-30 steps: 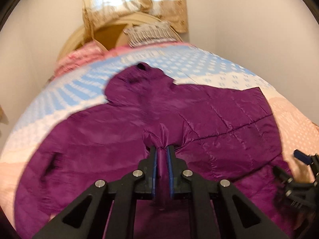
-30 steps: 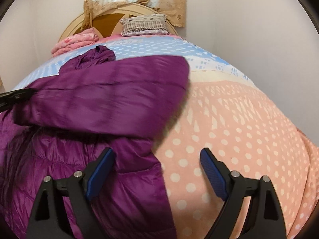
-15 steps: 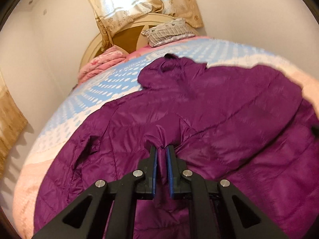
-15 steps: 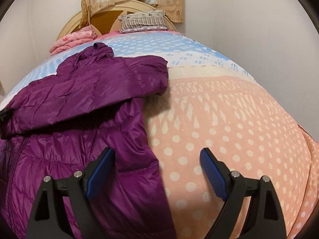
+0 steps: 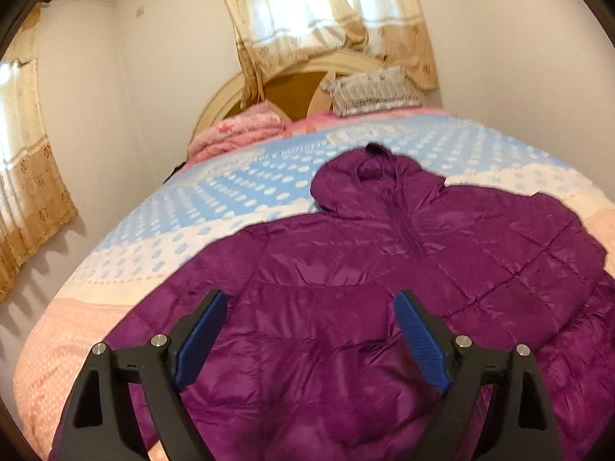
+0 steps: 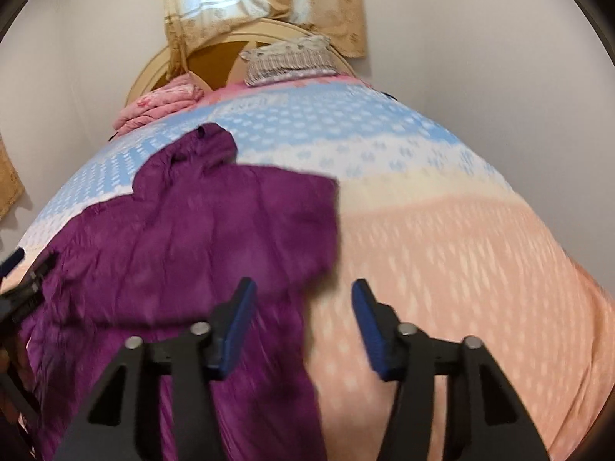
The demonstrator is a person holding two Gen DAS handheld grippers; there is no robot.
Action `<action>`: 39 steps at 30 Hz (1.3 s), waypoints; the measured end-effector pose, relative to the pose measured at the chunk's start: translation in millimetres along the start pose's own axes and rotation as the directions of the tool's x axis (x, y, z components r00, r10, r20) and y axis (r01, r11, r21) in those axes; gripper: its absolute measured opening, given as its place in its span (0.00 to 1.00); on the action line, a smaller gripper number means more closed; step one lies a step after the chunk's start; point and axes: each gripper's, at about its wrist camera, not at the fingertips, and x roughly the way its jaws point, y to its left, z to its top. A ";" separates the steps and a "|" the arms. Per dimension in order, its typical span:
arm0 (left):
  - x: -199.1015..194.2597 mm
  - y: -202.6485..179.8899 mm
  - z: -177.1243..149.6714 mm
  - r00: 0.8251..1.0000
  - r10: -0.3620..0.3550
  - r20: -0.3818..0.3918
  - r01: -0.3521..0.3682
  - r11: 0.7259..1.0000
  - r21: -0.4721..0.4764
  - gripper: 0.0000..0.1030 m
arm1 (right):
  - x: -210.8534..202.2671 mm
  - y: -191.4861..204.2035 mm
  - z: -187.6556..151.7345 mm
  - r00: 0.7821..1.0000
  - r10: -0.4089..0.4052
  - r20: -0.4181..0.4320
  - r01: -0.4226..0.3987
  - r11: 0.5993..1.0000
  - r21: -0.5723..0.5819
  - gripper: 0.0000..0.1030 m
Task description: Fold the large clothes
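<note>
- My left gripper point(image 5: 309, 309) has just let go its pinch of the purple quilted hooded jacket point(image 5: 384, 288); its jaws have sprung wide.
- My right gripper point(image 6: 303, 301) has just been narrowing, half-open, empty.
- Jacket lies spread on the pink-and-blue dotted bedspread point(image 6: 442, 230).

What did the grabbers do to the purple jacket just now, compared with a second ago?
The left hand-held gripper let go of the pinched fold of the purple jacket; its jaws have just been opening and hold nothing. The right hand-held gripper rose, its jaws closing partway on nothing. The jacket stays on the bed, sleeve folded across.
</note>
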 end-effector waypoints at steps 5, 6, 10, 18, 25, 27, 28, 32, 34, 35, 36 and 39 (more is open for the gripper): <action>43.5 -25.9 -9.8 0.993 0.000 -0.114 0.004 0.999 0.035 0.86 | 56.5 30.5 5.3 0.998 0.049 -0.047 -0.053 0.995 -0.086 0.50; 51.2 -31.6 -13.4 0.989 -0.003 -0.146 0.011 0.998 0.054 0.86 | 68.1 30.4 -1.4 0.996 0.050 -0.068 -0.056 0.995 -0.087 0.49; 66.7 -30.8 -21.2 0.976 -0.048 -0.213 0.057 0.998 0.036 0.87 | 82.8 14.1 -22.5 0.993 0.069 -0.100 -0.070 0.998 -0.005 0.47; 78.2 -20.0 -27.5 0.956 -0.112 -0.270 0.102 0.993 -0.053 0.93 | 87.7 25.7 -23.1 0.991 0.002 -0.131 -0.012 0.997 -0.076 0.47; 77.1 -21.2 -28.1 0.958 -0.104 -0.268 0.094 0.994 -0.049 0.94 | 88.0 27.7 -25.0 0.990 -0.035 -0.136 0.020 0.994 -0.110 0.48; 78.4 -20.7 -28.1 0.957 -0.105 -0.271 0.095 0.994 -0.051 0.95 | 88.6 29.6 -25.0 0.989 -0.044 -0.140 0.028 0.992 -0.120 0.48; 78.7 -20.4 -28.1 0.956 -0.106 -0.273 0.095 0.994 -0.052 0.95 | 88.6 29.9 -25.4 0.989 -0.049 -0.139 0.032 0.992 -0.125 0.48; 80.8 -19.0 -27.6 0.954 -0.113 -0.278 0.100 0.993 -0.060 0.96 | 89.3 33.5 -25.9 0.988 -0.069 -0.136 0.049 0.988 -0.143 0.49; 81.5 -17.9 -27.7 0.952 -0.119 -0.281 0.105 0.992 -0.066 0.96 | 89.6 34.4 -25.7 0.988 -0.073 -0.136 0.053 0.988 -0.146 0.49; 81.8 -17.4 -27.8 0.951 -0.122 -0.283 0.106 0.992 -0.069 0.96 | 89.6 34.4 -25.7 0.988 -0.076 -0.136 0.055 0.987 -0.148 0.49; 81.9 -17.2 -27.7 0.951 -0.123 -0.284 0.107 0.992 -0.071 0.97 | 89.6 34.6 -26.0 0.988 -0.079 -0.134 0.059 0.987 -0.151 0.50; 82.1 -16.7 -27.6 0.951 -0.122 -0.283 0.107 0.992 -0.069 0.97 | 89.4 37.4 -26.6 0.987 -0.099 -0.129 0.077 0.983 -0.164 0.51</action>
